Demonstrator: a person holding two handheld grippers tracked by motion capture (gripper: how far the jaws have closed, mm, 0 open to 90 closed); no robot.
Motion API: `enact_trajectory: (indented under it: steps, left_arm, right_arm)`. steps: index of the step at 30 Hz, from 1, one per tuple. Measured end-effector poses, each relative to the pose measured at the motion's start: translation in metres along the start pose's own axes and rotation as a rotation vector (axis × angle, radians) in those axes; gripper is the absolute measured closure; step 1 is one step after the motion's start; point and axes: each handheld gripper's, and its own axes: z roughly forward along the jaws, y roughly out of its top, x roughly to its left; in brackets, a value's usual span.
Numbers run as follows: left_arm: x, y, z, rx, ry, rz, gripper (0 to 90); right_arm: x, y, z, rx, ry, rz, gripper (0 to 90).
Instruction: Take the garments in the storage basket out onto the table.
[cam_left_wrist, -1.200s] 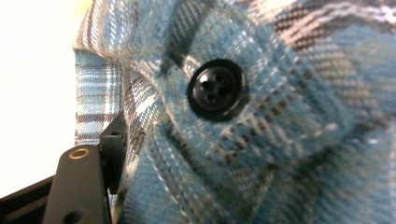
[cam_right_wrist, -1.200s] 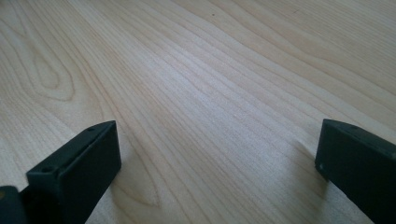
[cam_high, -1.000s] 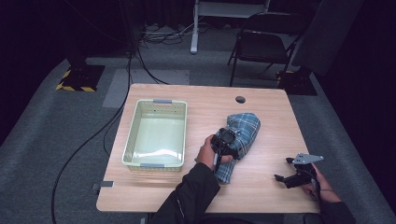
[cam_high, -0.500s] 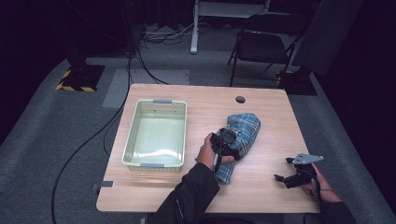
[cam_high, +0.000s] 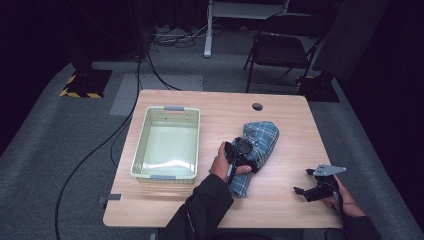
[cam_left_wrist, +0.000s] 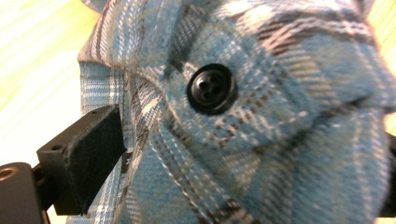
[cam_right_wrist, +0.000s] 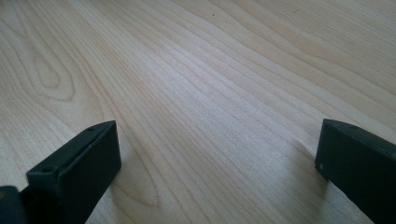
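Working on the plaid shirt (cam_high: 260, 142) right now, which sits bunched up on the table (cam_high: 280, 205) right of the basket (cam_high: 167, 142), near the middle. My left claw (cam_high: 239, 150) is down on the bundle's near-left side, and its jaws have just been opening. In the left gripper view the cloth with its black button (cam_left_wrist: 211, 88) bulges between them, but the one pad I can see looks beside the fabric rather than biting it, so I'd call it released, with the shirt loose in the gap. My guess is this is a regrip, or a let-go after bunching. If I'm going for the basket next, I'd push deeper into the thick fold before closing, because pinching one outer layer would probably let the rest unroll and drag. I'd also keep off the button, since a pad landing on it could slip. My right claw (cam_high: 316, 186) is parked low over bare wood near the right front corner, jaws wide with nothing in them, well apart from the shirt. It could steady the far end if the bundle flops.
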Motion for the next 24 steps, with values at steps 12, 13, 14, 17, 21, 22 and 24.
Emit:
enact_trajectory:
  steps: [12,13,14,17,21,22,24]
  left_arm:
    - [-0.004,-0.005,-0.009,-0.059,0.005,0.035,3.8]
    - [-0.004,-0.005,-0.009,-0.06,0.004,0.038,3.8]
    - [-0.004,-0.006,-0.01,-0.064,-0.001,0.042,3.8]
    - [-0.006,-0.007,-0.012,-0.068,-0.002,0.051,3.8]
    - [-0.008,-0.009,-0.014,-0.065,0.003,0.072,3.8]
    - [-0.008,-0.009,-0.014,-0.061,0.008,0.076,3.8]
    - [-0.009,-0.01,-0.016,-0.065,0.007,0.084,3.8]
  right_arm:
    - [0.0,0.0,0.0,0.0,0.0,0.0,0.1]
    - [0.0,0.0,0.0,0.0,0.0,0.0,0.2]
    - [0.0,0.0,0.0,0.0,0.0,0.0,0.1]
    - [0.0,0.0,0.0,0.0,0.0,0.0,0.1]
    - [0.0,0.0,0.0,0.0,0.0,0.0,0.1]
    - [0.0,0.0,0.0,0.0,0.0,0.0,0.2]
    - [0.0,0.0,0.0,0.0,0.0,0.0,0.2]
